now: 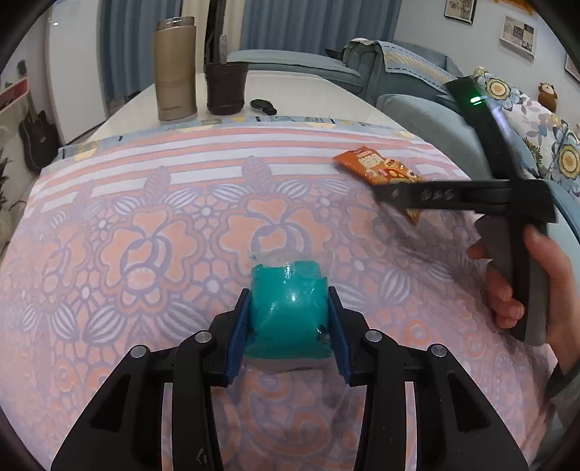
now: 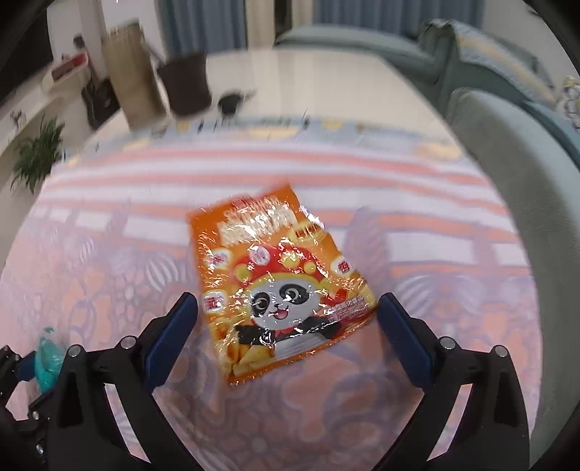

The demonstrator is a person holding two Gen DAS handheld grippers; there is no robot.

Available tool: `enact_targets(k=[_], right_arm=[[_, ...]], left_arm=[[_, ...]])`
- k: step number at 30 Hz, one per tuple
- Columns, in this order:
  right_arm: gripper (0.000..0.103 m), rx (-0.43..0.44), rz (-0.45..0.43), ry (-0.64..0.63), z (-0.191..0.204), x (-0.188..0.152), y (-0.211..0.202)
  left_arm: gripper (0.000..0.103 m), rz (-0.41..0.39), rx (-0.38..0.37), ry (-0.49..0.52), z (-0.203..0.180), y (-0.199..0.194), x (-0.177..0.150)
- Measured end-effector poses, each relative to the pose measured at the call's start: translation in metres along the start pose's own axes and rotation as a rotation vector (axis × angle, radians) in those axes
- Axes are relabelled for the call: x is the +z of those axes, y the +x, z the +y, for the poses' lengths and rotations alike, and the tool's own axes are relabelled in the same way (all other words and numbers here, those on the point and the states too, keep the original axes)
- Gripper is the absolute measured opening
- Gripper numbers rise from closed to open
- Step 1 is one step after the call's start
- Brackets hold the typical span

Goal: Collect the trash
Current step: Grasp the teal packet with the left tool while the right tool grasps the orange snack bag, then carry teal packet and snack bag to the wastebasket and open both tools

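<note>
my left gripper (image 1: 289, 308) squeezes the crinkly teal plastic bag (image 1: 288, 300), my right gripper (image 2: 288, 326) is wide open around the shiny orange panda snack packet (image 2: 282, 282), which may slide away.

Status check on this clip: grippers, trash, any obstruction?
Left gripper shut on teal bag. Right gripper open, straddling orange snack wrapper on the floral cloth. Nothing in the way.

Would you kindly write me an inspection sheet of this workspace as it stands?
Surface: white table, near part under a floral cloth.
Job's things: teal packet in the left gripper; orange panda snack packet flat on the cloth.
Clutter: tan flask, dark cup, small black object at the far end.
Grippers: left gripper shut on the teal packet; right gripper open, straddling the snack packet.
Cables: nothing seen.
Surroundings: sofa, curtains, guitar, plant.
</note>
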State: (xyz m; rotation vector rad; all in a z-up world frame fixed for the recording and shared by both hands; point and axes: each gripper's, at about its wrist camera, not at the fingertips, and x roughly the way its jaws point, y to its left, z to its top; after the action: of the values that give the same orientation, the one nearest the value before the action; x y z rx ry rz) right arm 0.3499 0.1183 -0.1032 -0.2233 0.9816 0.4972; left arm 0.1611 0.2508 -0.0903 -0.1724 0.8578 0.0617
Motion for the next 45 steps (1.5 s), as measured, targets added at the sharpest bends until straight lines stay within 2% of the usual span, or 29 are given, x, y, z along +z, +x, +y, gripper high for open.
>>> enact_targets(k=[3, 6, 7, 8, 9, 14, 17, 20, 22, 26, 31, 37, 40, 43, 45], right_arm=[[0.094, -0.02, -0.009, -0.03, 0.008, 0.001, 0.001], [0.084, -0.01, -0.026, -0.03, 0.009, -0.001, -0.002], [0.071, -0.004, -0.031, -0.03, 0.009, -0.002, -0.003], [0.063, 0.009, -0.042, -0.039, 0.011, -0.003, -0.006], [0.06, 0.01, -0.048, -0.052, 0.013, -0.005, -0.007], [0.034, 0.044, -0.076, -0.031, 0.011, -0.01, -0.019], [0.026, 0.053, -0.09, -0.032, 0.01, -0.018, -0.028], [0.023, 0.063, -0.116, -0.029, 0.009, -0.031, -0.048], [0.023, 0.077, -0.142, -0.015, 0.006, -0.041, -0.066], [0.023, 0.107, -0.212, 0.026, -0.006, -0.072, -0.117], [0.023, 0.088, -0.29, 0.072, -0.028, -0.114, -0.184], [0.023, -0.011, -0.355, 0.174, -0.085, -0.177, -0.268], [0.023, -0.107, -0.374, 0.259, -0.127, -0.222, -0.307], [0.023, -0.162, -0.36, 0.351, -0.166, -0.263, -0.329], [0.023, -0.205, -0.333, 0.408, -0.188, -0.287, -0.333]], left_arm=[[0.038, -0.002, -0.009, -0.006, 0.001, 0.0, 0.0], [0.038, -0.009, -0.014, -0.01, 0.002, -0.001, 0.0], [0.038, -0.012, -0.014, -0.011, 0.002, -0.002, 0.0], [0.038, -0.017, -0.013, -0.011, 0.002, -0.003, -0.001], [0.038, -0.021, -0.011, -0.01, 0.001, -0.005, -0.001], [0.037, -0.06, -0.018, -0.014, 0.002, -0.011, -0.002], [0.037, -0.093, -0.037, -0.018, 0.002, -0.019, -0.004], [0.037, -0.111, -0.095, -0.045, 0.001, -0.028, -0.01], [0.037, -0.117, -0.173, -0.072, -0.004, -0.04, -0.022], [0.037, -0.148, -0.225, -0.036, -0.035, -0.067, -0.04], [0.037, -0.185, -0.305, 0.012, -0.082, -0.104, -0.046], [0.037, -0.229, -0.409, 0.119, -0.161, -0.146, -0.037], [0.037, -0.236, -0.462, 0.185, -0.211, -0.16, -0.033], [0.037, -0.226, -0.518, 0.249, -0.261, -0.165, -0.035], [0.037, -0.192, -0.567, 0.283, -0.29, -0.159, -0.038]])
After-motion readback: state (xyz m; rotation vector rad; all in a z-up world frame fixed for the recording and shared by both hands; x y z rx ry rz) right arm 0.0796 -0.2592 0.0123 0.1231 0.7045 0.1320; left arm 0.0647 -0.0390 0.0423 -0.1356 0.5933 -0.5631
